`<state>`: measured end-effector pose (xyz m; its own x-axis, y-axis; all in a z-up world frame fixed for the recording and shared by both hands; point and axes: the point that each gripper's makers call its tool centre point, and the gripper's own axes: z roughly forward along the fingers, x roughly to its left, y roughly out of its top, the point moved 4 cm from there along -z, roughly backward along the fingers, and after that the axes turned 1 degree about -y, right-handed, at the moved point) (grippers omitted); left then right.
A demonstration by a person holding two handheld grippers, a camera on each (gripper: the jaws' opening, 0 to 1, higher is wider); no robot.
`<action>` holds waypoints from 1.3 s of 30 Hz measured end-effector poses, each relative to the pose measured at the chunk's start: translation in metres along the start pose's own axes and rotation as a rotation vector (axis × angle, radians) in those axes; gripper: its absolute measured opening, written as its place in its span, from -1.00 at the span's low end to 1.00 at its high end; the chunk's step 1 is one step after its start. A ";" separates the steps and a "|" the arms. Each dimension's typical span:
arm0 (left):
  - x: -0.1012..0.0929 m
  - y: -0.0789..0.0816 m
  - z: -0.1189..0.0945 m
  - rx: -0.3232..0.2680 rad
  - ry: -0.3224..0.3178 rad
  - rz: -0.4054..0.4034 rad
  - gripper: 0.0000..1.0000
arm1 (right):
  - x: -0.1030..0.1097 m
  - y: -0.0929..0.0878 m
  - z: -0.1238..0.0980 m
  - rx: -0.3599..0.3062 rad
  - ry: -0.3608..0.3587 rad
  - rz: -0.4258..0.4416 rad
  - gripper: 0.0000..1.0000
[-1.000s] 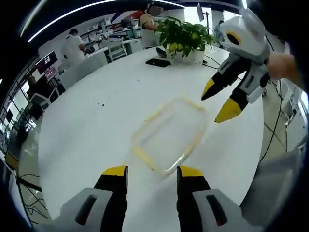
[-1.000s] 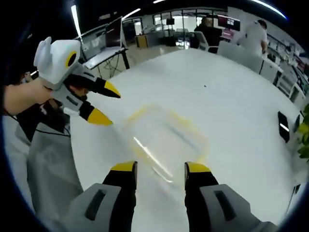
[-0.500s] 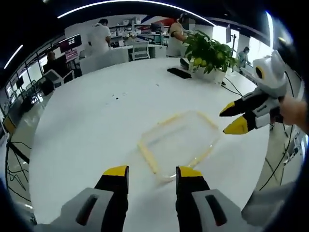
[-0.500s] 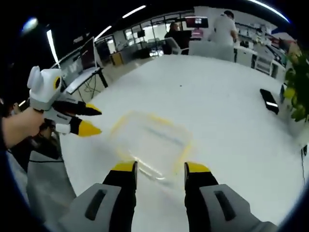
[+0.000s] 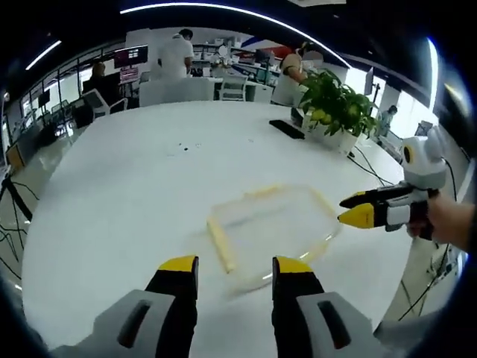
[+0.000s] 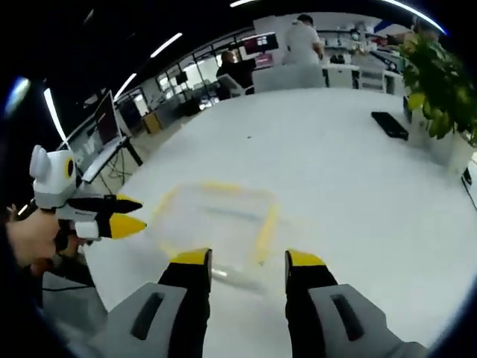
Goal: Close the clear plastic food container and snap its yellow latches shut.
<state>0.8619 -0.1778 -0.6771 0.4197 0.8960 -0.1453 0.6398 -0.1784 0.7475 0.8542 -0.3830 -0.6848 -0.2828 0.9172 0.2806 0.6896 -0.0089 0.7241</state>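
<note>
The clear plastic container (image 5: 272,224) lies flat on the white table (image 5: 112,201), just ahead of my left gripper (image 5: 235,267), whose jaws stand open with nothing between them. One yellow latch (image 5: 221,245) runs along its near left edge. My right gripper (image 5: 344,209) comes in from the right, its tips at the container's right edge. In the right gripper view the container (image 6: 216,220) sits ahead of my open right gripper (image 6: 248,261), with a yellow latch (image 6: 264,233) on its right side. My left gripper (image 6: 136,214) hangs open at the container's left.
A potted plant (image 5: 335,104) and a flat black device (image 5: 287,129) stand at the table's far side; they appear again as the plant (image 6: 440,74) and the device (image 6: 389,124). People sit at desks beyond. The table's rim curves close behind both grippers.
Both views have swung round the container. The right gripper has dropped from above the container to its right edge. The container stays where it was on the table.
</note>
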 end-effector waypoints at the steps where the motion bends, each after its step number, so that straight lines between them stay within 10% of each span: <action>1: -0.002 0.000 0.001 -0.012 -0.008 -0.009 -0.35 | -0.001 -0.001 0.001 -0.002 -0.003 0.006 -0.28; 39: -0.007 -0.009 0.019 -0.020 -0.042 -0.164 -0.50 | 0.003 -0.009 0.018 -0.039 0.092 0.120 -0.39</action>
<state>0.8656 -0.1902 -0.6954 0.3376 0.8945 -0.2931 0.6893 -0.0229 0.7241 0.8590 -0.3731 -0.7015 -0.2612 0.8682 0.4219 0.6963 -0.1332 0.7052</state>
